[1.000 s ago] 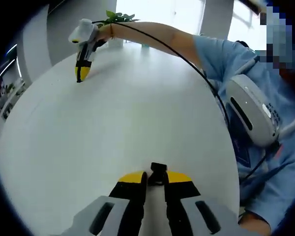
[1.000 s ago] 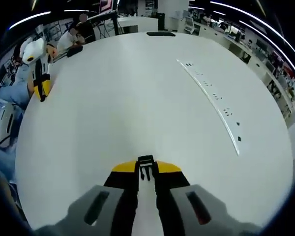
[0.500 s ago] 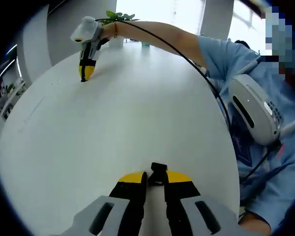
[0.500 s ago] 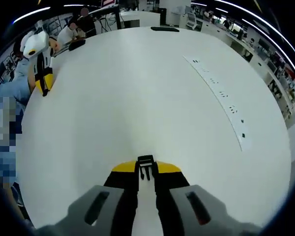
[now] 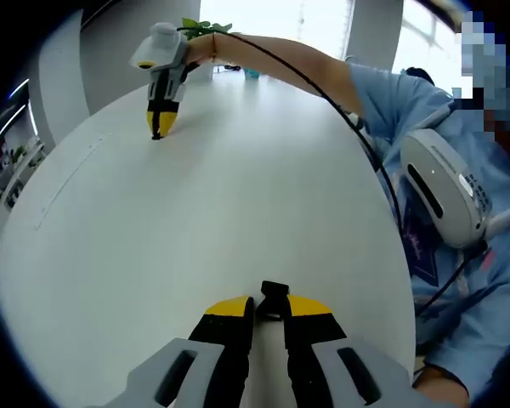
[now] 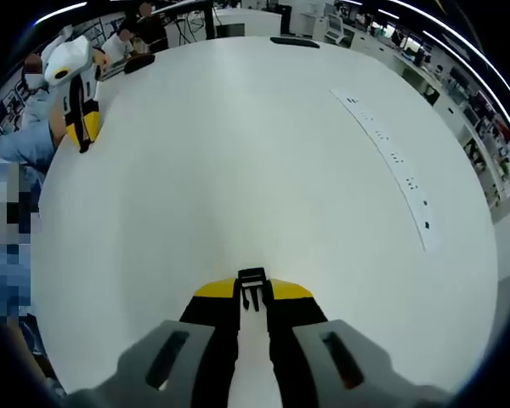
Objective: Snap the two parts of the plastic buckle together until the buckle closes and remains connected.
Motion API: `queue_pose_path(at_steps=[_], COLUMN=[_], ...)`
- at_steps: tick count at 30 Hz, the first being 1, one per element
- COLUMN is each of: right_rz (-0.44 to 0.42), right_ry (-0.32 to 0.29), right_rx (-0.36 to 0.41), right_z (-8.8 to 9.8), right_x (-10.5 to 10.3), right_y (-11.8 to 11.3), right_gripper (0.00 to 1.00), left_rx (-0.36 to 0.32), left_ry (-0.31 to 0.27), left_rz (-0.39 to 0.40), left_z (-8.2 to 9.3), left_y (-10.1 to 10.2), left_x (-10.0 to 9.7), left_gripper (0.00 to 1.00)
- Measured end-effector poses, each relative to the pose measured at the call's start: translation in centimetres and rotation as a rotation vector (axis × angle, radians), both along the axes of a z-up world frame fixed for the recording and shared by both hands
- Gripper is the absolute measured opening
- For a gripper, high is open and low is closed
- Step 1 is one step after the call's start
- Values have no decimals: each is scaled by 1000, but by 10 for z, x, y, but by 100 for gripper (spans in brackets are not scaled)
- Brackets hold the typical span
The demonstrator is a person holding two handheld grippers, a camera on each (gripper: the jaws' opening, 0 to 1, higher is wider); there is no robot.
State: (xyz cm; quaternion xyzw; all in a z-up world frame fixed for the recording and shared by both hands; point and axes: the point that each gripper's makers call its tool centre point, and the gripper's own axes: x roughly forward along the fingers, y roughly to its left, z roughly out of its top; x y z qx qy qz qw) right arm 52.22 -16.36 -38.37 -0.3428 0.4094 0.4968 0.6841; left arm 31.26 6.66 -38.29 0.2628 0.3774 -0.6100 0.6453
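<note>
In the left gripper view my left gripper [image 5: 269,308] is shut on a small black buckle part [image 5: 274,293] that sticks out past its yellow-tipped jaws, just above the white table [image 5: 221,212]. Far across the table the right gripper [image 5: 159,132] points down at the tabletop with a black bit at its tip. In the right gripper view my right gripper [image 6: 252,293] is shut on the other black buckle part [image 6: 252,280], which shows prongs. The left gripper [image 6: 83,140] appears at the upper left of that view, held by a hand.
The person's blue sleeve [image 5: 391,93] and a white device [image 5: 442,191] on the chest fill the right of the left gripper view. A strip of small sockets [image 6: 391,161] runs across the table. A plant [image 5: 206,28] stands at the far edge. People sit behind the table [image 6: 140,38].
The right gripper has drifted rightward and slightly up in the left gripper view. In the right gripper view the table scene has shifted down and the left gripper looks a little nearer. Both stay shut.
</note>
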Motion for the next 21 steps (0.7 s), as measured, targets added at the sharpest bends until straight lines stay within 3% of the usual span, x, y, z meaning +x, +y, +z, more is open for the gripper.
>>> queue_pose_path(at_steps=[9,11,21], right_rz=[-11,-61,-105], right_ry=[-12,8,-8], right_rx=[-25,-50,-67], right_z=[1,0,-1], right_x=[-15,-21,-38], right_y=[-5,-11,-15], right_gripper=[11,11,11], left_rx=[5,6,4], left_ry=[-7,-7,-5], left_rz=[0,-1,1], left_z=[-2,-2,-3], left_y=[-1,-1,-1], left_x=[0,-1,0], left_gripper=[13,13,13])
